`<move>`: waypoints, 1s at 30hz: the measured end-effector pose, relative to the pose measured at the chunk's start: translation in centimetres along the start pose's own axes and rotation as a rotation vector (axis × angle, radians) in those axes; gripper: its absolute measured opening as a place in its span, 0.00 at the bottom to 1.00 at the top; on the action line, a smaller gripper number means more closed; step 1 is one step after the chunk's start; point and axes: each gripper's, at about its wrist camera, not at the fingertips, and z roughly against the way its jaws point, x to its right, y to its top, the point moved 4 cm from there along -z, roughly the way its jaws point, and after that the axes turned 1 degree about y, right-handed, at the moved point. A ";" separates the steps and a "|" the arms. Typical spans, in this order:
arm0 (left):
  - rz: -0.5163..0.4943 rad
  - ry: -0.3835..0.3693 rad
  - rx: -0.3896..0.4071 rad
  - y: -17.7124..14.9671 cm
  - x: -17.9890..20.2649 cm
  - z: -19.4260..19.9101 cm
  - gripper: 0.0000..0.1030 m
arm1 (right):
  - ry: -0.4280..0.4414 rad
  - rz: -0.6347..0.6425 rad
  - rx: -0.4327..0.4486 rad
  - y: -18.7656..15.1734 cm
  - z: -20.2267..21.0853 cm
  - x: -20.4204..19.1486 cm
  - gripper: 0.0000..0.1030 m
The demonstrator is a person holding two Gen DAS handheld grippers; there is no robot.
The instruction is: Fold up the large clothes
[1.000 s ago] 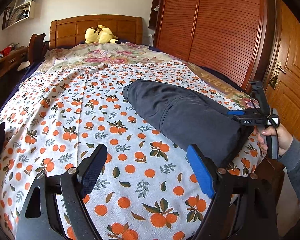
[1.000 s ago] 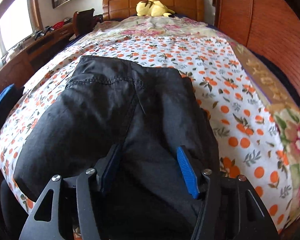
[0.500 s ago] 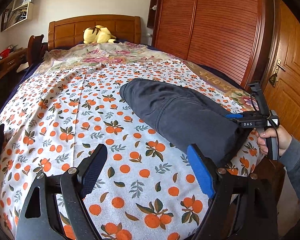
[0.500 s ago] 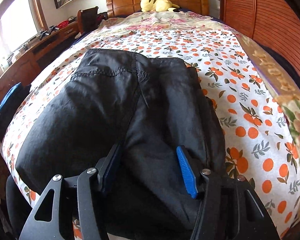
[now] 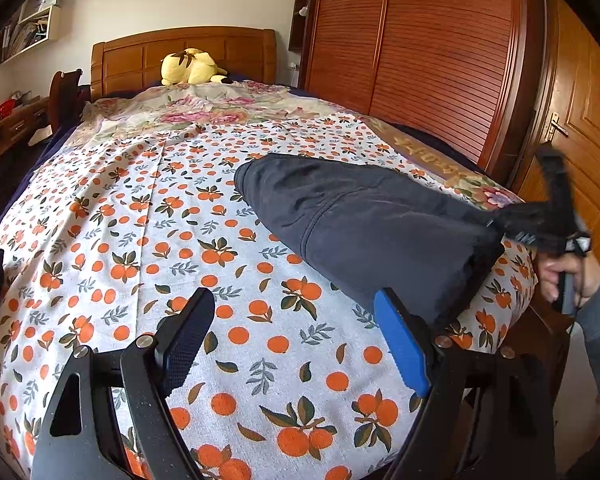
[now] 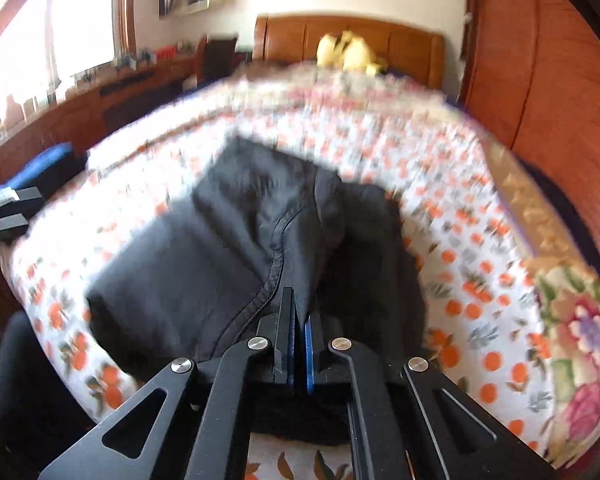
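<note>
A dark folded garment [image 5: 364, 224] lies on the right side of the orange-print bedspread [image 5: 140, 240]. It also shows in the right wrist view [image 6: 236, 248]. My right gripper [image 6: 298, 320] is shut on the garment's near edge and lifts it a little; it appears blurred at the right of the left wrist view [image 5: 540, 220]. My left gripper [image 5: 292, 340] is open and empty above the bedspread, left of the garment's near end.
A yellow plush toy [image 5: 190, 67] lies at the wooden headboard [image 5: 180, 52]. A wooden wardrobe [image 5: 412, 48] and a door [image 5: 584, 120] stand to the right. A desk [image 6: 100, 96] runs along the left wall.
My right gripper has closed on the garment's near edge and pulled it up and back. The left gripper has stayed open and shifted slightly.
</note>
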 end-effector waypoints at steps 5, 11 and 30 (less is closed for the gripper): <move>-0.009 0.001 -0.007 -0.1 0.5 0.0 0.80 | -0.064 -0.046 0.070 -0.5 3.7 2.9 0.02; -0.013 -0.008 -0.002 0.0 1.1 0.1 0.80 | -0.118 -0.146 -0.059 -5.3 0.4 6.4 0.02; -0.021 -0.017 0.000 -0.4 2.1 0.0 0.80 | -0.070 -0.070 0.045 -2.2 2.6 -1.0 0.43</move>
